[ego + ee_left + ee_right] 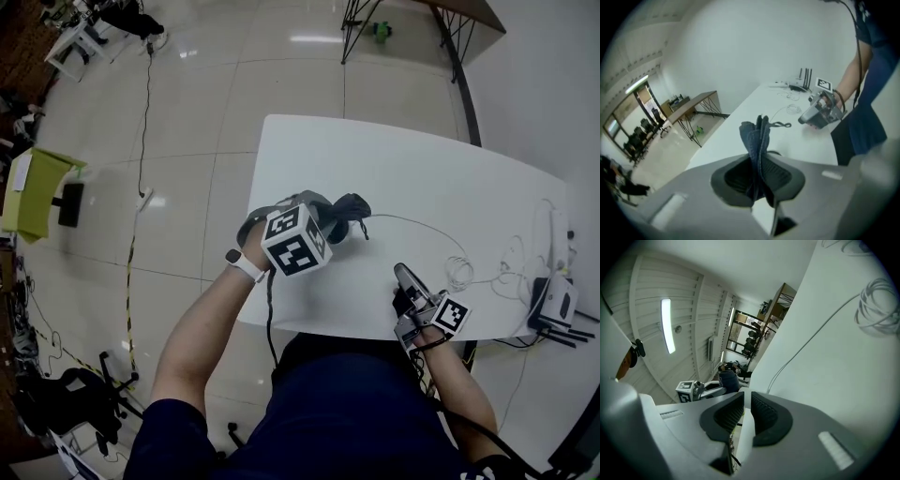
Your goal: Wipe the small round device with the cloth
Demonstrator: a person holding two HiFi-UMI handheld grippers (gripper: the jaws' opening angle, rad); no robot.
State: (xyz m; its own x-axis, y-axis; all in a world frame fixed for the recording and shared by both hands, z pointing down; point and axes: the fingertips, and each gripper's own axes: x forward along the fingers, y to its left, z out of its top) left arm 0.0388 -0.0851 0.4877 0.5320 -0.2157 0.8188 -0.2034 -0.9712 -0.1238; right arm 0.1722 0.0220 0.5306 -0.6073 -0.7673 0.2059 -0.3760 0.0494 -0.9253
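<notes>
My left gripper (328,221) hovers over the middle of the white table (422,169) and is shut on a dark blue cloth (345,214). In the left gripper view the cloth (757,136) stands up bunched between the pads (780,177). My right gripper (405,277) sits low at the table's front edge, right of the left one and apart from the cloth. Its jaws (746,404) are shut to a thin slit with nothing between them. I cannot pick out a small round device in any view.
A thin white cable runs from near the cloth to a loose coil (459,272) (880,305) at the right. A router with antennas (555,305) (802,83) and more wires lie at the table's right end. My body is against the front edge.
</notes>
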